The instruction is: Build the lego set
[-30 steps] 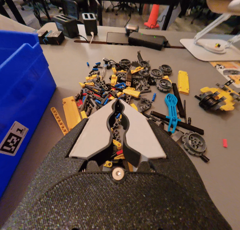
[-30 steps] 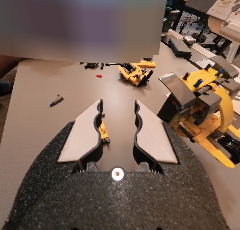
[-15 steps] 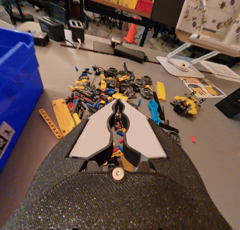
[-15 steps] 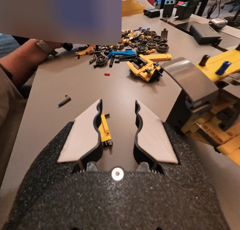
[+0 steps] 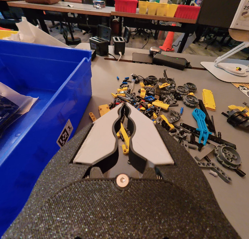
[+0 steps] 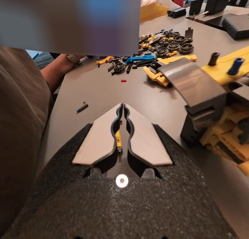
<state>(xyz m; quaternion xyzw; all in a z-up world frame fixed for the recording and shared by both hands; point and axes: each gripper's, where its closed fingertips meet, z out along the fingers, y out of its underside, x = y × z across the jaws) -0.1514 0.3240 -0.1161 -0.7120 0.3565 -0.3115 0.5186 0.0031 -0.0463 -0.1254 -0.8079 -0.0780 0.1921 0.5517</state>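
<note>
Both grippers are pressed together at the tips, the left gripper above the loose brick pile beside the blue bin, the right gripper over a yellow beam on the bench.

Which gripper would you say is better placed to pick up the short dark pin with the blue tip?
Right. The dark pin lies on bare table just ahead-left of the right gripper; the left gripper hangs over the parts pile. Both jaws are shut.

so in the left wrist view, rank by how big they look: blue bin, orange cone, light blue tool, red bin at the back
1. blue bin
2. red bin, far off
3. light blue tool and orange cone: alike, unranked.
</note>
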